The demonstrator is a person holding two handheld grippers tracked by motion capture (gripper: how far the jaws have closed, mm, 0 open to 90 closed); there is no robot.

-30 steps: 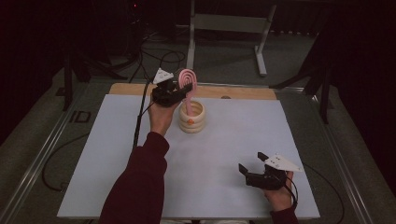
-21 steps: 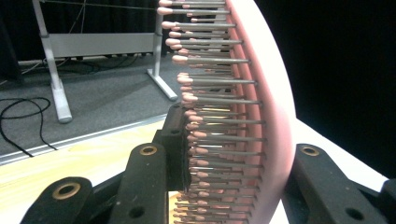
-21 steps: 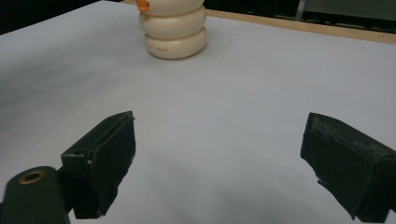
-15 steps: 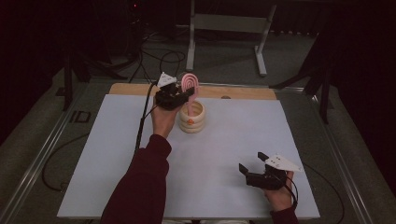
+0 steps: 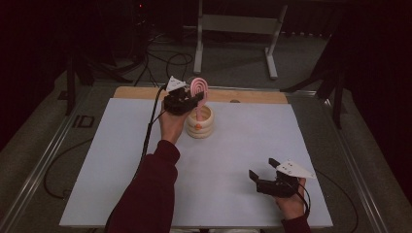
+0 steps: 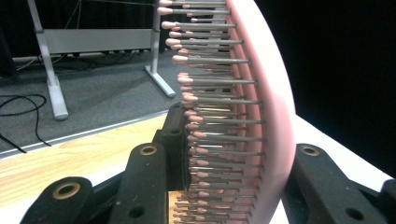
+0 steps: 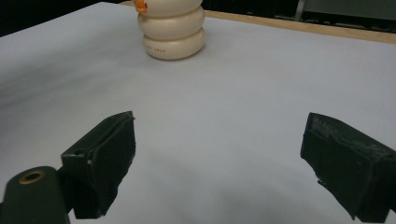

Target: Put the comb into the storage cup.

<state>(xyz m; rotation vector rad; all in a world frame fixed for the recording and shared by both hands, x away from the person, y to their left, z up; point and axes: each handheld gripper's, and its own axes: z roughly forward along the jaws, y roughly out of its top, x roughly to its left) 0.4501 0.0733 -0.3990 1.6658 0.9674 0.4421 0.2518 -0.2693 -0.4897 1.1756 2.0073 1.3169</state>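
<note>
Reaching forward, left gripper (image 5: pixel 187 99) clamps the pink hairbrush (image 5: pixel 199 88) above the cream holder (image 5: pixel 199 127); right gripper (image 5: pixel 265 171) rests open.

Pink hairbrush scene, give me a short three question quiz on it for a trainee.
1. True or false: the left gripper is shut on the pink hairbrush.
2. Where does the brush's handle go? A) into the cream holder B) flat on the white table C) into the right gripper
3. Are the right gripper's jaws open or shut?

Key: 1 true. 2 A. 3 open, with nothing between them.
</note>
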